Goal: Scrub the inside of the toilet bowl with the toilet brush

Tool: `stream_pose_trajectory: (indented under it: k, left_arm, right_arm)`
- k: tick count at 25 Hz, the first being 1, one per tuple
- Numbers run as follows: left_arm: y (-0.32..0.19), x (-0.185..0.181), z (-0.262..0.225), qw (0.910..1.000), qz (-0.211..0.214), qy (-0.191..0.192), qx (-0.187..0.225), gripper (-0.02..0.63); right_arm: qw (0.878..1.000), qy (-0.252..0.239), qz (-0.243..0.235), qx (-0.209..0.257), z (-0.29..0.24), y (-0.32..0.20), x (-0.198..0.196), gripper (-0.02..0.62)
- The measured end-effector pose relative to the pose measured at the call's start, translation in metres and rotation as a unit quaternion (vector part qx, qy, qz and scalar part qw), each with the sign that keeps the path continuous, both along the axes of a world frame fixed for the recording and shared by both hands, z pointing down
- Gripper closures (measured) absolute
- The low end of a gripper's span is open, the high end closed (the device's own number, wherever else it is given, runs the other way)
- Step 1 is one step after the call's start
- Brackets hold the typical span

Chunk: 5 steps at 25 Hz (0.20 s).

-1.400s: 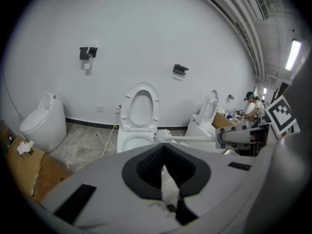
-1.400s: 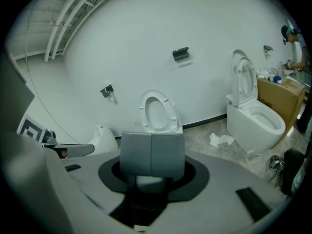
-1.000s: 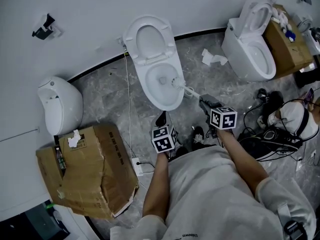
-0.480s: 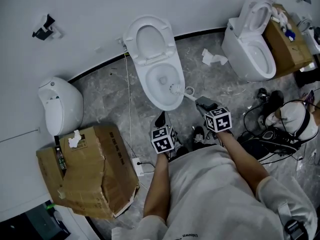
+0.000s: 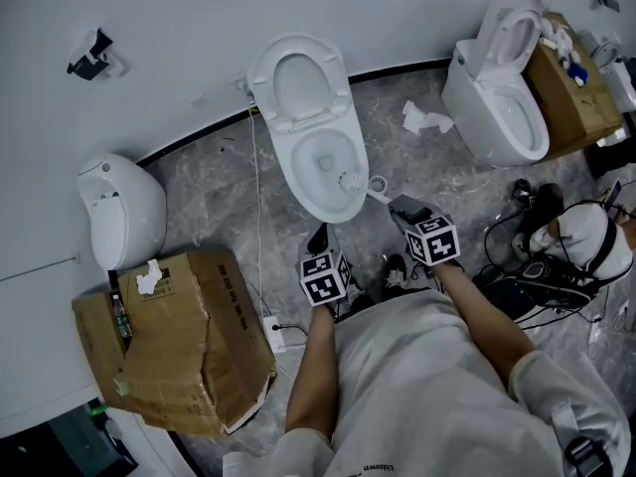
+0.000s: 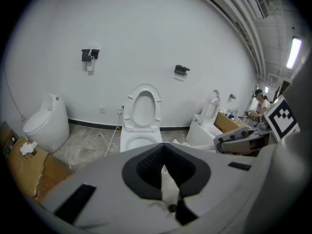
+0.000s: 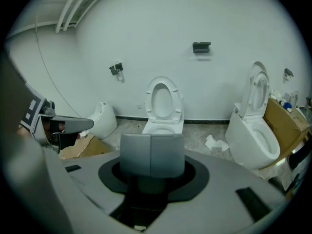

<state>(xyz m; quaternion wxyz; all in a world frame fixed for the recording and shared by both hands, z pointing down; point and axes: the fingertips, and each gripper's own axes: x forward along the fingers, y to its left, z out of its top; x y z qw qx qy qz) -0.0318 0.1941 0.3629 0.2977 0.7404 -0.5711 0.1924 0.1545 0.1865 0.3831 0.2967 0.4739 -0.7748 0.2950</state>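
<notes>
Right gripper (image 5: 397, 205): fingers clamped on handle of toilet brush (image 5: 348, 179). Brush axis runs from fingers up-left over rim; head at near-right wall inside toilet bowl (image 5: 290, 167). Left gripper (image 5: 320, 238), fingers nipping white scrap (image 6: 168, 184), waits beside bowl front.

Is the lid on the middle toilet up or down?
Up. The lid stands upright behind the bowl, which lies open with the brush head inside.

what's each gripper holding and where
Right gripper: the brush, gripped by its handle, head in the bowl. Left gripper: a white scrap, maybe tissue, pinched between its jaws.
</notes>
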Motion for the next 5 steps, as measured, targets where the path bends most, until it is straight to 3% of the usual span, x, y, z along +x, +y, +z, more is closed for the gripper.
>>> stream_pose_trajectory:
  k: [5]
  left_arm:
    - [0.0008, 0.0018, -0.0001, 1.0, 0.001, 0.0, 0.0, 0.581]
  right_arm:
    - [1.0, 0.008, -0.007, 0.002, -0.0011, 0.0014, 0.0005, 0.423]
